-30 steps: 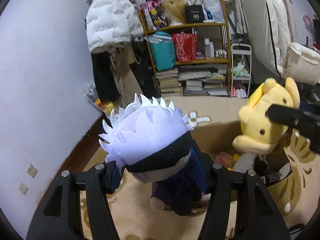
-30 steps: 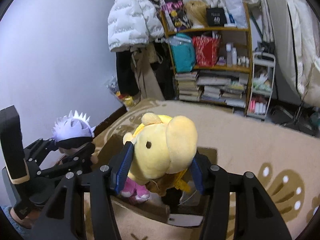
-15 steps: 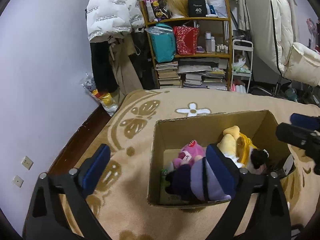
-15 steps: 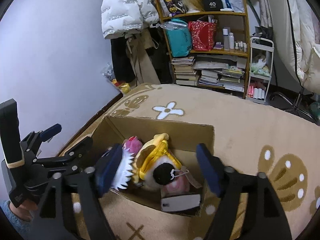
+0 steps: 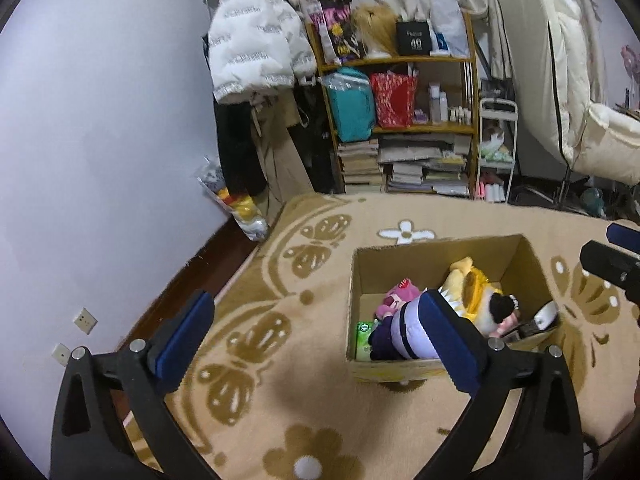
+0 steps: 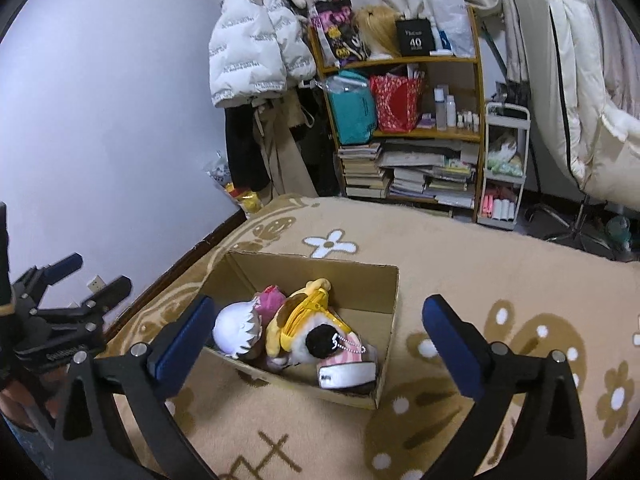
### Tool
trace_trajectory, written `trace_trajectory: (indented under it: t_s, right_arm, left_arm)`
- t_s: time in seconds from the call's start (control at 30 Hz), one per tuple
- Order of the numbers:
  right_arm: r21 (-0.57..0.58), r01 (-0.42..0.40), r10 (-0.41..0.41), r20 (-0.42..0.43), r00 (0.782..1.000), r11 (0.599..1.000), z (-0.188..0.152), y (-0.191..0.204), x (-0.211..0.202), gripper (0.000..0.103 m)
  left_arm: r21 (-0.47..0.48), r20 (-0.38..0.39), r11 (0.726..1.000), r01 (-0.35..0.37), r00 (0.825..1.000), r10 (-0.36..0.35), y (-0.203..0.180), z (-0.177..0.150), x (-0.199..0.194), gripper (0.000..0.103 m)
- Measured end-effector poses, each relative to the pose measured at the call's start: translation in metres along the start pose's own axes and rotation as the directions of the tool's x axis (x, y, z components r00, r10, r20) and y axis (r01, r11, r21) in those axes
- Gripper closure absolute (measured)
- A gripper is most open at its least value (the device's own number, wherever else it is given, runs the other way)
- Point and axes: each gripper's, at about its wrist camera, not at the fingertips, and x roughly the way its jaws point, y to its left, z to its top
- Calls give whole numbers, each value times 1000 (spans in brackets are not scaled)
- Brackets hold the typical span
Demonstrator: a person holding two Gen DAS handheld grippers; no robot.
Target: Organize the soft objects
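Both grippers hung spread and empty above the rug (image 6: 500, 256), which fits toys that had just been let go. The left gripper (image 5: 320, 332) had its jaws wide apart, the cardboard box (image 5: 436, 250) lying ahead of it and toward its right finger, whose pad overlapped the white-haired doll (image 5: 404, 338) in that view. The right gripper (image 6: 320, 336) was likewise released, with the box directly ahead between its fingers. Inside, the doll lay on its side touching the yellow plush (image 6: 308, 316), a pink plush (image 6: 270, 300) tucked behind them, so the soft things sat gathered in one container. A second before, each gripper had been clamped on a toy held up in the air, the left on the doll, the right on the yellow plush; half a second before, both toys were already in the box and the jaws open.
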Motion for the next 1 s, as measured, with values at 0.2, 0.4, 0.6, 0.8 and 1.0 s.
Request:
trace_trajectory:
  t_s: [0.2,0.4,0.6,0.8,1.0]
  right_arm:
    - [-24,2,-1,45,999,1000,-6,5,-39,0]
    - [-25,9,-6,83,997,1000,-19,8,-74,0]
    - [-29,18,-14,111,994,999,-32,8,-100,0]
    - [-23,25,-22,126,992,999,-45,7,-120,0]
    - [-19,28,-25,122,992,999,-59,8,-126,0]
  left_arm:
    - [-13,63,1000,-23,998,24,10,1,-54,1]
    - [-23,93,999,-42,995,44,17,-11,-94,1]
    - [-62,128,997,-50,990,58,27,-31,-128,1]
    - [-104,166,993,-58,983,75,41,-53,-156,1]
    - [-97,181,994,-55,981,72,42,-64,-163,1]
